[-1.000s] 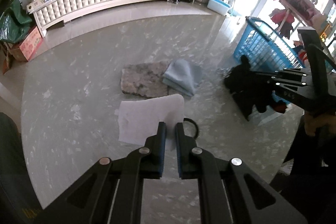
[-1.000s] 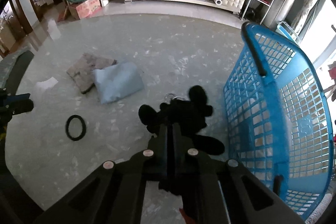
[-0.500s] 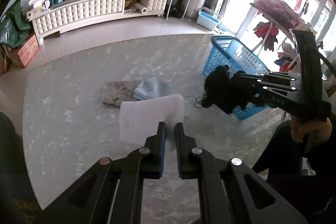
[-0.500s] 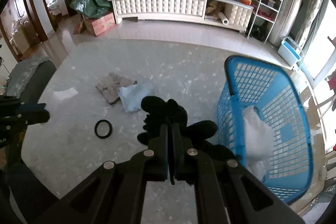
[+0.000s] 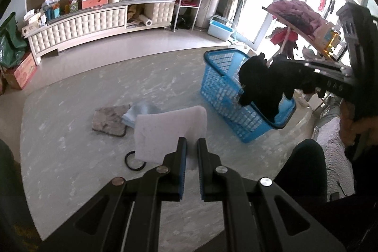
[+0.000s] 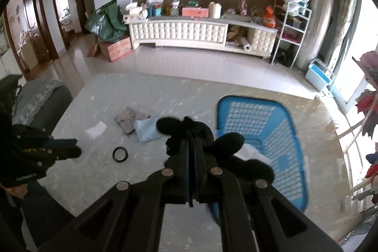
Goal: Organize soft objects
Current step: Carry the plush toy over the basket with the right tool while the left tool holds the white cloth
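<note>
My left gripper [image 5: 191, 142] is shut on a white cloth [image 5: 170, 131] and holds it up above the floor. My right gripper [image 6: 194, 137] is shut on a black plush toy [image 6: 198, 134] and holds it high over the near-left edge of the blue basket [image 6: 264, 119]. In the left wrist view the black plush toy [image 5: 259, 84] hangs over the blue basket [image 5: 222, 84]. A light blue cloth [image 6: 146, 131] and a grey mottled cloth [image 6: 128, 118] lie together on the floor. Something white [image 6: 252, 152] lies inside the basket.
A black ring [image 6: 120, 154] lies on the marble floor; it also shows in the left wrist view [image 5: 134, 161]. A white sideboard [image 6: 189, 33] lines the far wall. A white rack [image 6: 291, 25] stands at its right. A grey sofa [image 6: 45, 96] is at left.
My right gripper has lifted the black plush toy from the floor up over the basket. My left gripper has risen too, still holding the white cloth.
</note>
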`<state>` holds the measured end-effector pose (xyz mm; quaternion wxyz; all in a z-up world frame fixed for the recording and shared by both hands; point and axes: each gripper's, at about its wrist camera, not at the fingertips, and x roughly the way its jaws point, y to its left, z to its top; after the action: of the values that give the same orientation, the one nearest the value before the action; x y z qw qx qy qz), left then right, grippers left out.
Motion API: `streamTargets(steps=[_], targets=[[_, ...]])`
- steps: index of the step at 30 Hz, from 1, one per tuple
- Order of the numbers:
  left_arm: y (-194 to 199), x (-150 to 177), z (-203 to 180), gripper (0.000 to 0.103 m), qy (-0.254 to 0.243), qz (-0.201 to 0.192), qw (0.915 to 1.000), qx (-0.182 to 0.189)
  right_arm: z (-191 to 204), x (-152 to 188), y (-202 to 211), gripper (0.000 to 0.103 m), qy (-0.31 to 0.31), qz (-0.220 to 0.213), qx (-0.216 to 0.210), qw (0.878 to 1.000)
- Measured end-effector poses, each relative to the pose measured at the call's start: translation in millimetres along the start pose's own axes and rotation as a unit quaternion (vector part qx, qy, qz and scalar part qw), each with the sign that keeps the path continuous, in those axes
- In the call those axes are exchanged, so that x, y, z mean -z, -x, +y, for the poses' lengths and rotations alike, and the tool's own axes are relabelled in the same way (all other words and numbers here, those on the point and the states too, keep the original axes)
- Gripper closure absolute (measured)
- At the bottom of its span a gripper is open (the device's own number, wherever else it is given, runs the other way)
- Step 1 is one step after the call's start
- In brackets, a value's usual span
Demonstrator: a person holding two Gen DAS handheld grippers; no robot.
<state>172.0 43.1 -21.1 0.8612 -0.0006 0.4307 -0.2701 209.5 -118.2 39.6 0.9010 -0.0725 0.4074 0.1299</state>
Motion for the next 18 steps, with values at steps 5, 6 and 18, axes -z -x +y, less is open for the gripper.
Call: streamTargets(steps=[5, 6, 18], targets=[[-5.6, -8.2, -18.4, 0.095, -0.013, -0.001, 0.9999, 0.008, -24.5, -0.6, 12.8, 0.1, -0.012, -0.023, 0.023, 0.999], [-7.9, -10.5, -22.3, 0.095, -0.016, -0.001, 0.9998, 0.009, -28.0, 0.8, 12.5, 0.1, -0.018, -0.026, 0.028, 0.999], [-40.3, -22.9, -39.4, 0.095, -0.014, 0.011, 0.9998, 0.013, -75.8, 8.7, -14.8, 0.1, -0.047, -0.004, 0.04, 0.998]])
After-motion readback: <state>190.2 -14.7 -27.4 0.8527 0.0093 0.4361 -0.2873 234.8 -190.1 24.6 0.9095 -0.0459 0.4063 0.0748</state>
